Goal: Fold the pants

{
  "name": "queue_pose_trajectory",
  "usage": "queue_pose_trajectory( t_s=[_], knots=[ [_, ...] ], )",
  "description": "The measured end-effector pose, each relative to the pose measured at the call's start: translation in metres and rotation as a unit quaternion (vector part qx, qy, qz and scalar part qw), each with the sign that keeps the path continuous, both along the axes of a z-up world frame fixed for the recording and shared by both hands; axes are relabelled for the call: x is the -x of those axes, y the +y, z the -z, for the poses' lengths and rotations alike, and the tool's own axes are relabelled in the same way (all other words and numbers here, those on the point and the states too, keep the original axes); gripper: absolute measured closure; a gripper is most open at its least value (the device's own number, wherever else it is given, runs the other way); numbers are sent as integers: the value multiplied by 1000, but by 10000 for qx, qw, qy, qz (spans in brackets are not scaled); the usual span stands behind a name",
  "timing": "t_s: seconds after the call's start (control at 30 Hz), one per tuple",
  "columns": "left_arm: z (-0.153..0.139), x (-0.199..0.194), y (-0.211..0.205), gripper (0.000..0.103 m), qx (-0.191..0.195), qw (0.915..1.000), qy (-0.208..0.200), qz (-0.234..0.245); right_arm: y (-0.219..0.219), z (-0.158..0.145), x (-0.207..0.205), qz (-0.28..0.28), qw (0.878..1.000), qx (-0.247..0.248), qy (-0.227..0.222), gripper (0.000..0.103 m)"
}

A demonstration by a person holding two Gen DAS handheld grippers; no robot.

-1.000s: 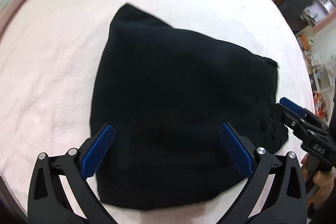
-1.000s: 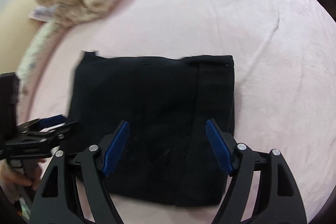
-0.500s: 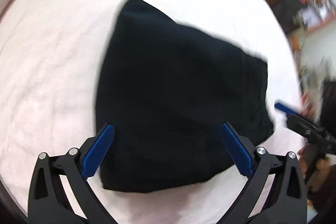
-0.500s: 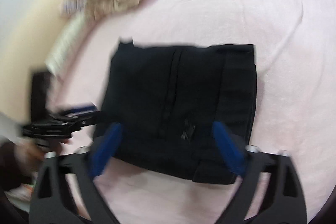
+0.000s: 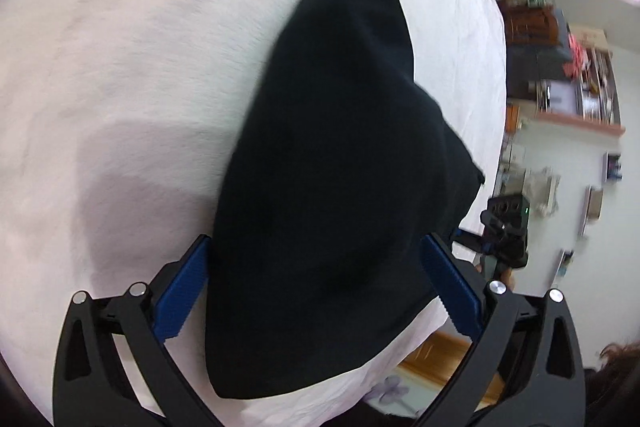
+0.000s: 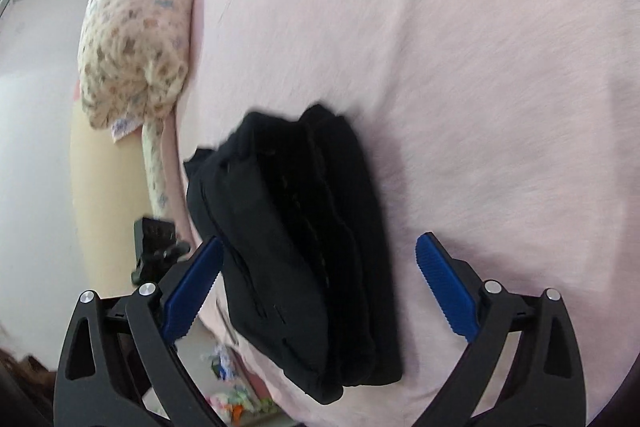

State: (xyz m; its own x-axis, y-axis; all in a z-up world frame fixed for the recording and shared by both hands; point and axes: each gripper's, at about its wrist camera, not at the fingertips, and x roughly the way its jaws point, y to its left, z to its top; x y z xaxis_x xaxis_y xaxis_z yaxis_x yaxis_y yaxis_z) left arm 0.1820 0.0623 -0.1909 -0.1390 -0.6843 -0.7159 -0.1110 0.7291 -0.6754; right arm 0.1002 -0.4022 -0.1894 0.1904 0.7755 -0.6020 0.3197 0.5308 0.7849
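The black pants (image 6: 304,251) are lying as a folded stack on the pink bed cover (image 6: 480,67), close to the cover's near edge and well apart from the flowered pillow (image 6: 140,27) at the far corner. In the right wrist view the right claw (image 6: 318,291) is hanging over the stack with its blue pads spread wide and gripping nothing; the stack's layered edge is sitting between the pads, nearer the left one, while the right pad is standing clear over bare cover. The stack's long axis is running away from this claw, roughly in line with where it is pointing. In the left wrist view the left claw (image 5: 316,291) is likewise standing wide, with the pants (image 5: 340,187) filling the whole gap between its pads and stretching away toward the far side of the cover; whether the pads are touching the cloth cannot be told, since the dark fabric is hiding their tips. Both claws appear about equally near the pants, one at each side of the near end, so the next fold or lift probably depends on both closing on that near edge together.
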Motion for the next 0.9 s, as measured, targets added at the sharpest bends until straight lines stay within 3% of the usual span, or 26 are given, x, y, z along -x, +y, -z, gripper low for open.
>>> queue_pose_trajectory(
  t_s=[0.23, 0.4, 0.53, 0.7, 0.77, 0.8, 0.9],
  knots=[
    [22, -20, -9, 2, 539, 9964, 413, -516, 22, 3, -8, -476, 9987, 62, -195, 7],
    [21, -20, -20, 2, 813, 9961, 317, -137, 46, -1, -14, -1089, 9928, 3, -497, 11],
    [15, -29, -40, 2, 756, 9968, 177, 184, 47, 1, -11, -1189, 9902, 298, -673, 23],
    [19, -30, -43, 3, 793, 9965, 217, -127, 45, 1, -4, -1155, 9883, 539, -837, 38],
    [18, -30, -45, 4, 713, 9971, 190, -162, 43, 2, -5, -1133, 9890, 496, -816, 48],
    [16, -29, -47, 9, 584, 9981, 136, -114, 43, 1, -6, -1137, 9888, 486, -831, 50],
    [13, -25, -37, 37, 285, 9996, 62, -56, 45, -2, -5, -1091, 9888, 481, -895, 55]
  ],
)
